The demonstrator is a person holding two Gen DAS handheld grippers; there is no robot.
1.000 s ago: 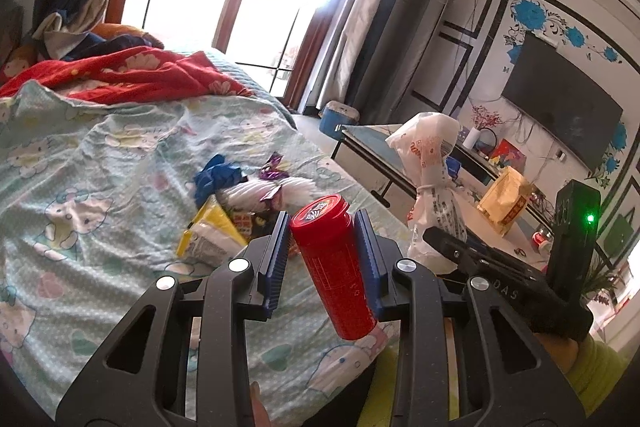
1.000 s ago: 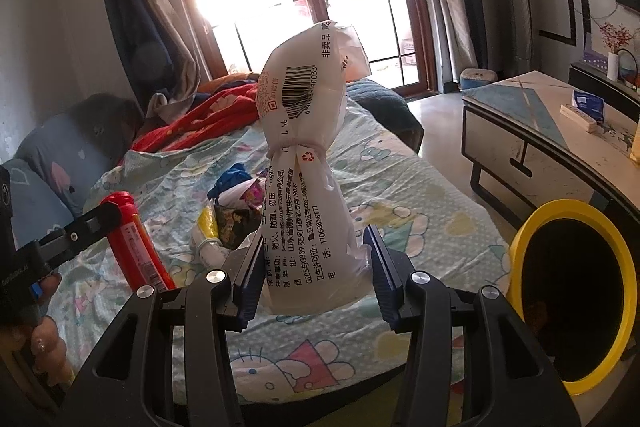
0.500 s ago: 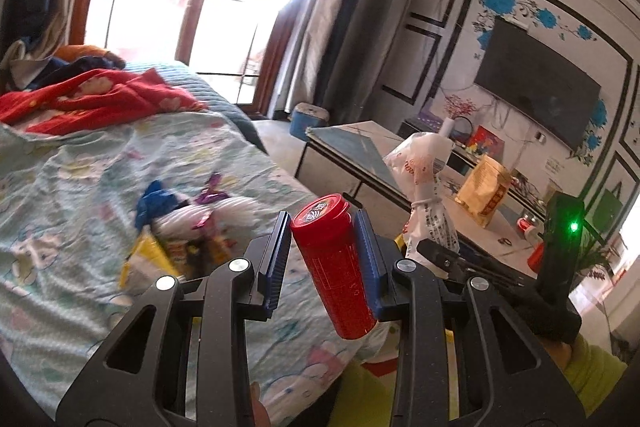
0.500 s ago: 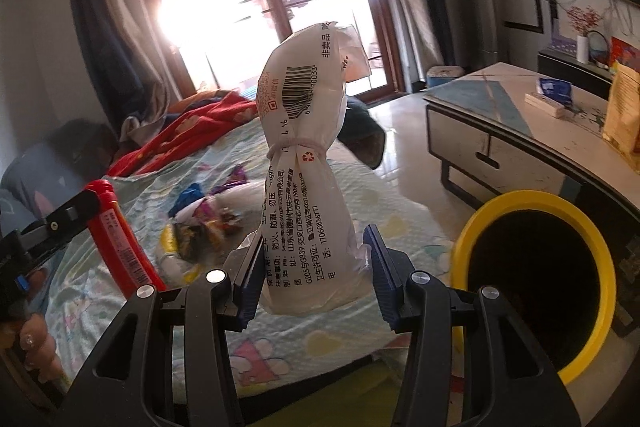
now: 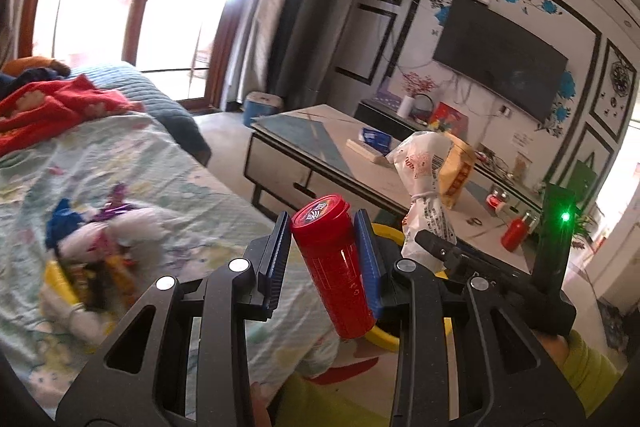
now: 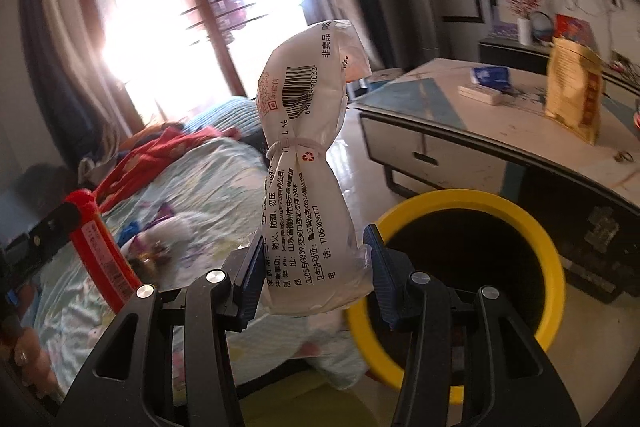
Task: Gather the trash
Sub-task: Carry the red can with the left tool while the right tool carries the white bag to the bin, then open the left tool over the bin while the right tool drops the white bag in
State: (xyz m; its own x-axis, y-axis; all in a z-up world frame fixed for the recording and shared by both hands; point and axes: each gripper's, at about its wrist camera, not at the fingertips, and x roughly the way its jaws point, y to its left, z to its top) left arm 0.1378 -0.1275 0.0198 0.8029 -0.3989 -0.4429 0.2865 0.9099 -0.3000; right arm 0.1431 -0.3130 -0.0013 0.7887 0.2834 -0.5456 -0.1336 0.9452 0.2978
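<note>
My left gripper (image 5: 322,259) is shut on a red canister (image 5: 334,271) with a red lid, held in the air past the bed's edge. My right gripper (image 6: 310,267) is shut on a white tied plastic bag (image 6: 308,171) with a barcode and printed text. A yellow-rimmed black bin (image 6: 464,267) stands on the floor beside the bed, just right of the bag. In the left wrist view the bin's rim (image 5: 384,231) shows behind the canister. The bag (image 5: 424,195) and right gripper show there at the right. A pile of wrappers (image 5: 92,251) lies on the bed.
The bed (image 5: 120,163) with a pale patterned sheet fills the left. A red blanket (image 5: 52,107) lies at its far end. A low table (image 6: 520,131) with a yellow bag (image 6: 576,91) and small boxes stands beyond the bin. A TV (image 5: 500,55) hangs on the wall.
Both grippers have swung right, away from the bed and toward the bin, still holding the canister and the bag. The bin now sits larger and nearer in the right wrist view.
</note>
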